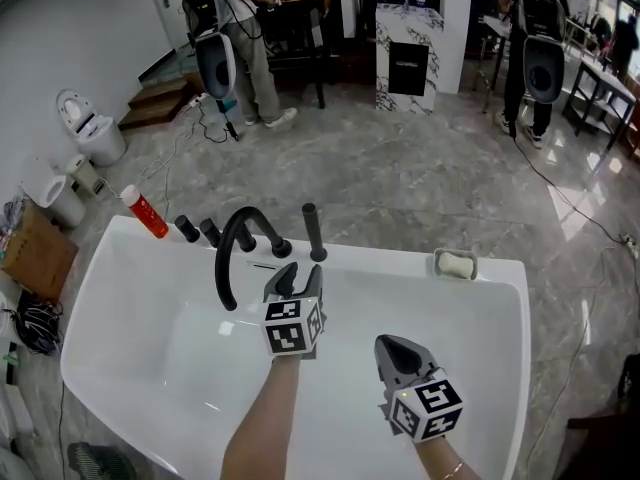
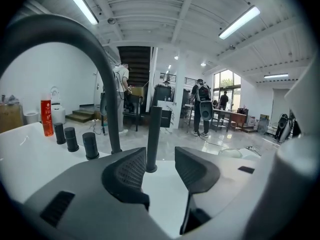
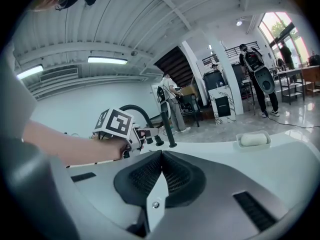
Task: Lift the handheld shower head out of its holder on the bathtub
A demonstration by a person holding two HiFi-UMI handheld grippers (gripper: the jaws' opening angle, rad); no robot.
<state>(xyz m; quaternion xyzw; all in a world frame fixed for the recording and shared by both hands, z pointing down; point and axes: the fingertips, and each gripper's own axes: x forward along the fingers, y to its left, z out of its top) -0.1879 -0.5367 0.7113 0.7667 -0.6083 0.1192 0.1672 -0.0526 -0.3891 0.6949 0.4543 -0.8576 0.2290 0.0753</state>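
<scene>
The handheld shower head is a slim black rod standing upright in its holder on the far rim of the white bathtub. My left gripper hovers over the tub just short of the rod, jaws open and empty. In the left gripper view the shower head stands beyond the gap of the left gripper, nearer the left jaw and not touched. My right gripper hangs lower and to the right over the tub, shut on nothing; the right gripper shows its pads pressed together.
A black arched faucet and three black knobs stand left of the rod. A red bottle lies at the tub's far left corner, a soap dish on the right rim. People and furniture stand far behind on the grey floor.
</scene>
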